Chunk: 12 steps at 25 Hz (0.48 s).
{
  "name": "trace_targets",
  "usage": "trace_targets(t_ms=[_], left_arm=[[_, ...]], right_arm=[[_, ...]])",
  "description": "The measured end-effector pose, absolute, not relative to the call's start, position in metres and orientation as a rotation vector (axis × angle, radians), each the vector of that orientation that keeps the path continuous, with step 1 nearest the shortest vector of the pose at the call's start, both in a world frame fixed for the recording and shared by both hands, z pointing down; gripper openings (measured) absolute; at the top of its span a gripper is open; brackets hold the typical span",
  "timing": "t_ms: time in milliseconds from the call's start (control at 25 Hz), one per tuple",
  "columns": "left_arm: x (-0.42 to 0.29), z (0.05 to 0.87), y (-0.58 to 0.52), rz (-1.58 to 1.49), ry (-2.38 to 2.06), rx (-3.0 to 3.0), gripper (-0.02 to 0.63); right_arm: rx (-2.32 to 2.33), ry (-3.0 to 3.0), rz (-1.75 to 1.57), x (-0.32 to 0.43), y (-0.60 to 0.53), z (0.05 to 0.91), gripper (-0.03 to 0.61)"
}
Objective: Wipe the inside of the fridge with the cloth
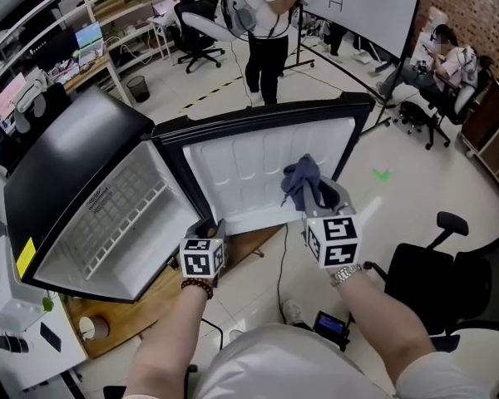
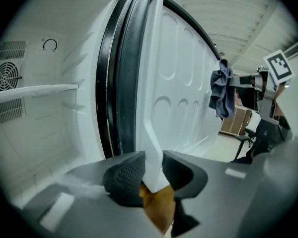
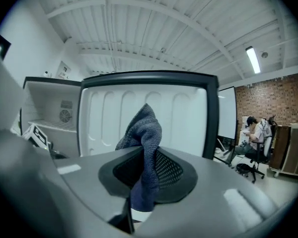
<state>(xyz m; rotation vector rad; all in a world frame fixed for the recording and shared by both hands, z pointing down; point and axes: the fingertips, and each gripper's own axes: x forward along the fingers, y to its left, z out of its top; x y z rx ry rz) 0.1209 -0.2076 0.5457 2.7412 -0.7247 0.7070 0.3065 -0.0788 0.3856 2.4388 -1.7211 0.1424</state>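
**Cloth clamped, tip toward the door panel**

Cloth (image 3: 145,133), bunched into a long wad, is pinched mid-length between the right gripper (image 3: 144,170) jaws. Its long axis runs along the jaws, and its peaked end points at the white inner panel of the open fridge door (image 1: 249,160). The left gripper (image 2: 153,175) clamps that door's white lower edge beside the fridge (image 1: 91,214) cavity.

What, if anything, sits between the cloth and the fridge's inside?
Nothing visible. The left gripper holds the door open by its edge. The right gripper has the cloth in front of the door's inner panel, and the compartment beside it stands open.
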Motion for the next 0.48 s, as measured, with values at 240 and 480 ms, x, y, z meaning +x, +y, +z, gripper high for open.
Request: trace_targets(t_ms=[240,480], left_arm=[[0.121,0.545,-0.204,0.730,-0.687,2.759,0.112],[0.121,0.546,-0.201,0.764,-0.622,2.784,0.121]], right_arm=[[2.221,-1.958,0.143,0.207,-0.133,0.402,0.057],[2.064,-2.099,0.164,0.143,-0.178,0.417,0.057]])
